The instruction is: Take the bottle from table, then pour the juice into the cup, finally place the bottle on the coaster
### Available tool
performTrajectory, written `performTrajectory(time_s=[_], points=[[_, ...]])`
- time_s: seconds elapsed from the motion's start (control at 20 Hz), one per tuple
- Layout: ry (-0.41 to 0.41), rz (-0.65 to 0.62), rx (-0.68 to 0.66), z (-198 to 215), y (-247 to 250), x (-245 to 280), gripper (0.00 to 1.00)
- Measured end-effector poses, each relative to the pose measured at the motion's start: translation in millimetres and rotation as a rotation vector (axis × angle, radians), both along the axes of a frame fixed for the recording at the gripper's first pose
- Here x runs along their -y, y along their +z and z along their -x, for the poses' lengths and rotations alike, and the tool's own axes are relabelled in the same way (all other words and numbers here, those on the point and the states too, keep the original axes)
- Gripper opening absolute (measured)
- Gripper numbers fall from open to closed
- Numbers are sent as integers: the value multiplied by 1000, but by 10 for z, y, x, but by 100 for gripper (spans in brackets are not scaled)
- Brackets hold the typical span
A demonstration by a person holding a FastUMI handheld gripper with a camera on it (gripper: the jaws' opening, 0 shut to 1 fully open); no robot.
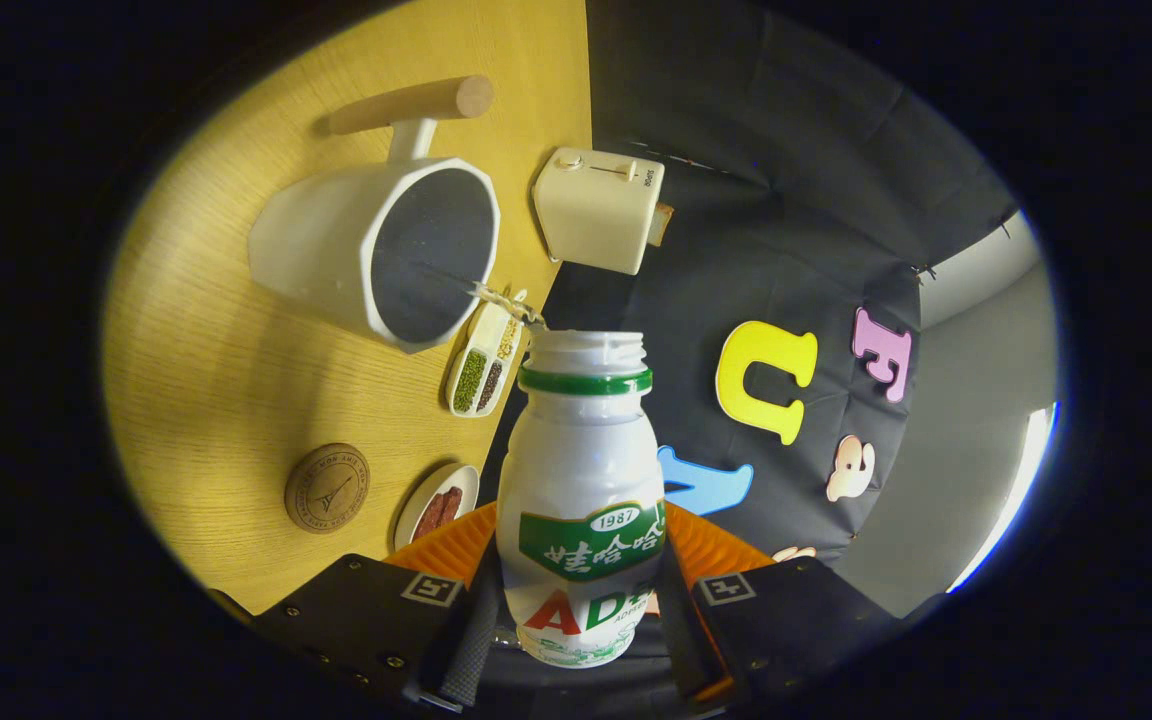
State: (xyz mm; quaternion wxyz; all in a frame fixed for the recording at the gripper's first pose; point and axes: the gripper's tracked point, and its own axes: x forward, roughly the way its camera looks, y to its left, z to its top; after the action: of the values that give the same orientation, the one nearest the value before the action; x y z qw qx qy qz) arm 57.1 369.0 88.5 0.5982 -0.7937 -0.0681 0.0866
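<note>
Claw (pixel 576 625) clamped on bottle (pixel 581 500), tilted w/ cup (pixel 376 250)

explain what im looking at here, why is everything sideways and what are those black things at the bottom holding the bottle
The camera rides on a hand-held two-finger gripper and looks forward along its fingers, the black parts at the bottom. Both fingers press on an open white bottle. The gripper is tipped over to pour, so the wooden table looks turned on its side. A thin stream runs from the bottle's mouth into the white cup with the wooden handle. Also on the table: a round coaster, a divided dish of beans, a small plate and a cream toaster.
</note>
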Motion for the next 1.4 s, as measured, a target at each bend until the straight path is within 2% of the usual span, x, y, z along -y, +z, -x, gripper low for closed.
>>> performTrajectory(time_s=[1.4], points=[[11,98,18,15,-29,-66,70]])
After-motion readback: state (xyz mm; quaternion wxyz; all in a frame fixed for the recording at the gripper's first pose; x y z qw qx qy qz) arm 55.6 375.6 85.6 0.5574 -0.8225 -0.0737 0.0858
